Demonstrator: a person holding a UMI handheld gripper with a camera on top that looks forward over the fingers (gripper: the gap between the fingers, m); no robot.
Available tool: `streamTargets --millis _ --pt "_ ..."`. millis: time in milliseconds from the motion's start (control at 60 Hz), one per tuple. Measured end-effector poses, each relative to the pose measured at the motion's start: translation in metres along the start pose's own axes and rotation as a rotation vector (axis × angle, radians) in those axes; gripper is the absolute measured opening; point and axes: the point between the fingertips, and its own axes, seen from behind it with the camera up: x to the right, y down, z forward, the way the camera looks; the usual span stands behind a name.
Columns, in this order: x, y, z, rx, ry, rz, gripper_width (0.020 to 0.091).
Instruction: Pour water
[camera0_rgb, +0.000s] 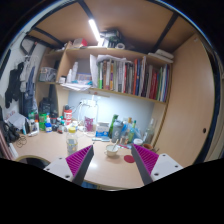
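jars and bottles at desk's left | clear cup just ahead of the left finger | tongs wide, holding nothing, over the desk | green bottles beyond them | books on shelf above

We see a light wooden surface stretching ahead of the gripper. On it, beyond the fingers, stand a cluster of bottles, a yellow-lidded jar and, nearer the fingers, a small white cup. Above, a shelf carries upright books.
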Motion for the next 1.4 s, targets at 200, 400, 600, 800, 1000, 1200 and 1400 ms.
streamTargets --millis 200,400,600,800,1000,1200,1400 --pt "0.007 -0.013 -0.007 0.014 -0.003 0.007 0.0845" --pt "0.016 -0.018 -0.014 0.031 0.018 -0.027 0.0847" --pt "0.011 -0.017 -0.017 0.040 0.007 -0.043 0.0848" --pt "-0.015 -0.006 -0.008 0.066 -0.045 -0.033 0.0848" --pt "-0.071 0.031 0.029 0.090 -0.121 0.020 0.0848" --pt "-0.175 0.078 0.088 0.092 -0.287 0.012 0.0847" --pt "-0.230 0.107 0.168 0.096 -0.253 0.021 0.0851"
